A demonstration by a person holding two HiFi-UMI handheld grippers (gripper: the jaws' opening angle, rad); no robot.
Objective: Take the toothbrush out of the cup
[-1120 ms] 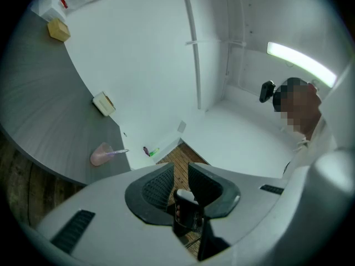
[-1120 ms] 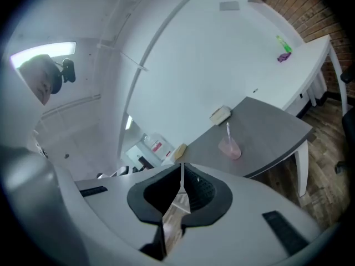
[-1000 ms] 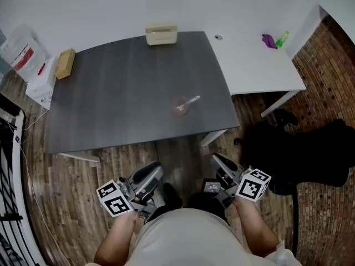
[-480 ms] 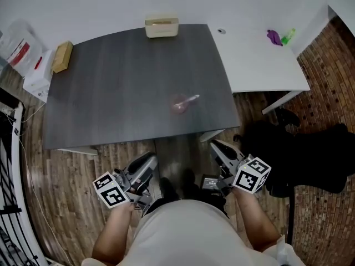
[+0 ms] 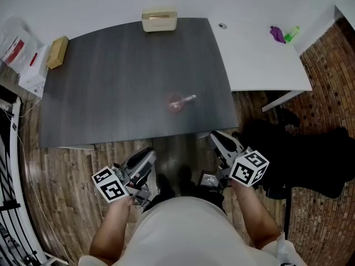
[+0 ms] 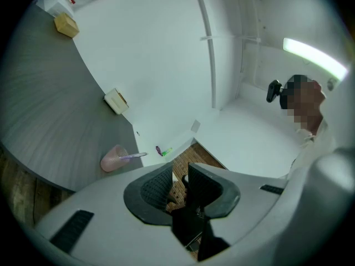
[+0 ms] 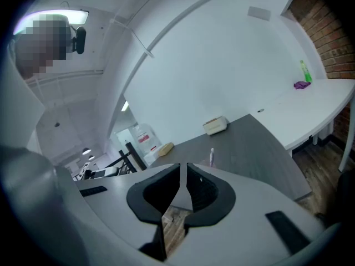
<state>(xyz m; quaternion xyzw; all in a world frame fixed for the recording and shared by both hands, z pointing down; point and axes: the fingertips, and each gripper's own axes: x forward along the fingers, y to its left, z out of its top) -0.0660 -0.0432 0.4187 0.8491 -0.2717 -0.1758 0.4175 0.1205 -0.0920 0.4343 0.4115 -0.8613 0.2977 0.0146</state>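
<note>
A pink translucent cup stands on the dark grey table, near its front right part. A toothbrush leans out of the cup toward the right. Both grippers hang below the table's front edge, over the wood floor and well short of the cup. My left gripper has its jaws close together with nothing between them, and so does my right gripper. From the left gripper the cup and the toothbrush lie ahead to the left. Over the right gripper only the toothbrush shows.
A beige box sits at the table's far edge and a tan block at its left corner. A white desk adjoins on the right, holding a purple item and a green bottle. A black bag lies on the floor at right.
Both grippers have edged forward toward the table's front edge. The cup and toothbrush have not moved on the table.
</note>
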